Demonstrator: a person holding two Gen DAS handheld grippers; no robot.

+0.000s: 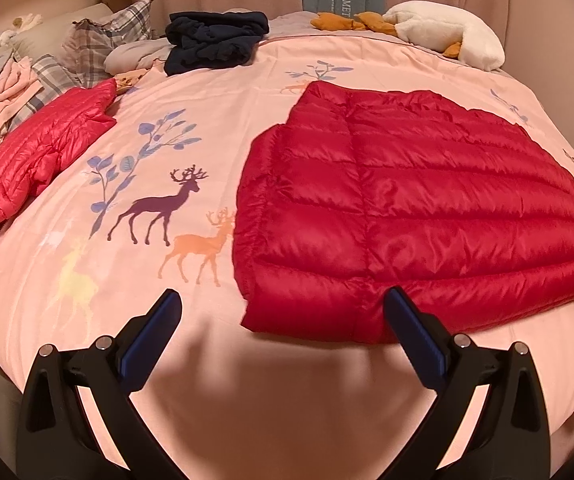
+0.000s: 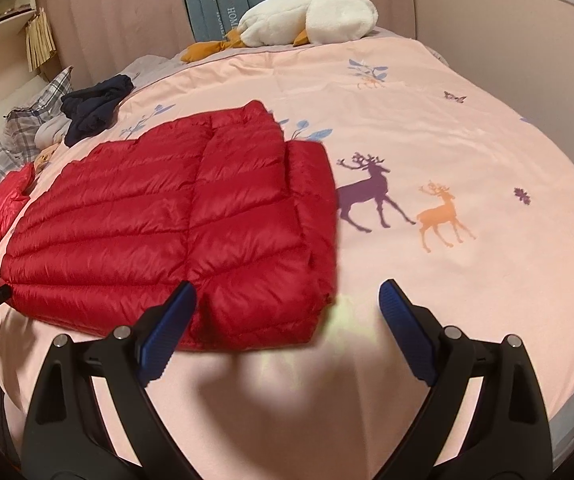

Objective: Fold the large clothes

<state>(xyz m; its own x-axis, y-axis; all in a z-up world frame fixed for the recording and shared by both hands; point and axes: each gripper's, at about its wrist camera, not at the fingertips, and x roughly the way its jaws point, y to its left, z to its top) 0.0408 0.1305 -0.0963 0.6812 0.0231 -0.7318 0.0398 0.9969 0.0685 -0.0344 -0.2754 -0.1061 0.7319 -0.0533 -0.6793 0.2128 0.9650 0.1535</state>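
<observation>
— What are your hand-held grippers doing?
— Your left hand-held gripper [image 1: 283, 312] and right hand-held gripper [image 2: 287, 304] are both hanging spread wide, empty.
— And the jacket?
— The red down jacket [image 1: 415, 208] is lying folded on the bed [image 1: 215, 92], just beyond them.

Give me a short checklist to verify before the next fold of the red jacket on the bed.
1. Left hand-held gripper open and empty: ok.
2. Right hand-held gripper open and empty: ok.
3. Red jacket lies flat on the bedspread: ok.
4. Sleeves folded in: cannot tell.
5. Near hem within reach of both grippers: ok.
6. Pink jacket and dark clothes apart from the red jacket: ok.
</observation>
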